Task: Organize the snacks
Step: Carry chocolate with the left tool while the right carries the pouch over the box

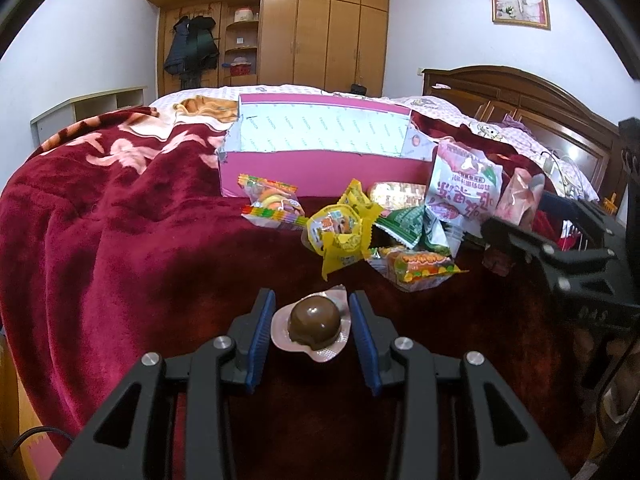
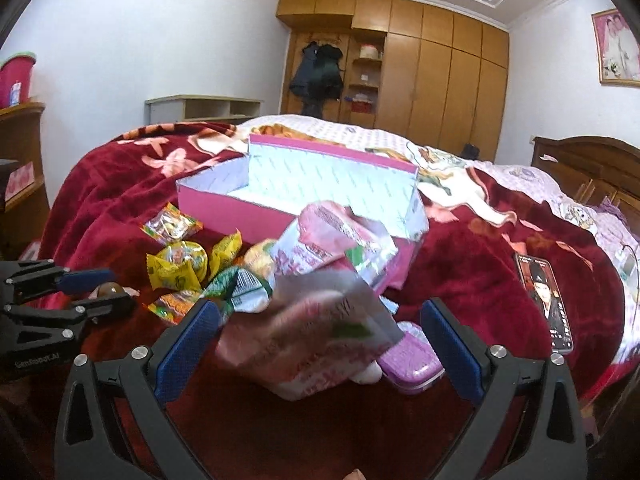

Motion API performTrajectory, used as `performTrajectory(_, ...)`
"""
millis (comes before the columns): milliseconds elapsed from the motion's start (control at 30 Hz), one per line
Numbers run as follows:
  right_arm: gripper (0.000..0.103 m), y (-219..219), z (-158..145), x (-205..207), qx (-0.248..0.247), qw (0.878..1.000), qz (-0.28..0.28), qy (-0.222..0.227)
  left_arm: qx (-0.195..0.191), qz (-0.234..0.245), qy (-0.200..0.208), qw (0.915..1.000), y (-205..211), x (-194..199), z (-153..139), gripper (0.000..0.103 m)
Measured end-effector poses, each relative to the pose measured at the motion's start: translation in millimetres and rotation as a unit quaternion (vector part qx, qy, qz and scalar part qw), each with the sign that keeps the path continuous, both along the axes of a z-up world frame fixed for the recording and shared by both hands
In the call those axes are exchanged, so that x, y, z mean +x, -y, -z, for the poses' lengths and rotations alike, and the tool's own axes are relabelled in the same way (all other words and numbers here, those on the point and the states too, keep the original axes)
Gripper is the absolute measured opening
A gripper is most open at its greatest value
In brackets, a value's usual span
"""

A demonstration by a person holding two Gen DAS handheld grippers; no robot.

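A pile of snacks lies on the red blanket in front of an open pink box point(image 1: 320, 168), which also shows in the right wrist view point(image 2: 280, 216). My left gripper point(image 1: 312, 328) is open, its blue pads on either side of a brown egg in a pink vacuum pack point(image 1: 314, 326), apart from it. My right gripper point(image 2: 320, 340) is open wide around a blurred pink-and-white snack bag point(image 2: 316, 340). A yellow wrapped snack point(image 1: 344, 232) and a gummy packet point(image 1: 416, 268) lie in the pile.
A purple tin point(image 2: 412, 360) lies beside the bag. A phone point(image 2: 546, 300) lies on the blanket to the right. The wooden headboard point(image 1: 520, 96) is at far right. Wardrobes stand behind the bed.
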State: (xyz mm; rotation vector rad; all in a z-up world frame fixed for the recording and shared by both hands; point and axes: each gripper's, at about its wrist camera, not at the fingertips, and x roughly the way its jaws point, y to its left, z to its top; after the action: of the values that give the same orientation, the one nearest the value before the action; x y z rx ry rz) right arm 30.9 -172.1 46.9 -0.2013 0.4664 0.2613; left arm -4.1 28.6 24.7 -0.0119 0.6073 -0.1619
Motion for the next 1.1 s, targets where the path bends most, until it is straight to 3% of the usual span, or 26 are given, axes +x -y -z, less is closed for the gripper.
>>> performTrajectory(300,0.088,0.4,3.3,1.1,0.008,1.0,-0.001,-0.008,-0.002,0.001,0.0,1.0,0.5,0.3,0.3,0.041)
performTrajectory(633,0.092,-7.6,10.6,2.7,-0.031,0.999,0.01,-0.007,0.0,0.005,0.003,1.0,5.4,-0.1,-0.9,0.041)
performTrajectory(867,0.089,13.6,4.0,5.4,0.029,0.999,0.021,-0.028,-0.005,0.004,0.008,0.9999,4.1,-1.2,-7.0,0.041)
performTrajectory(1100,0.089,16.3,-14.8,-6.0,0.045,0.999,0.01,-0.011,-0.004,0.014,0.02,0.9997,7.8,-0.1,-20.4,0.041)
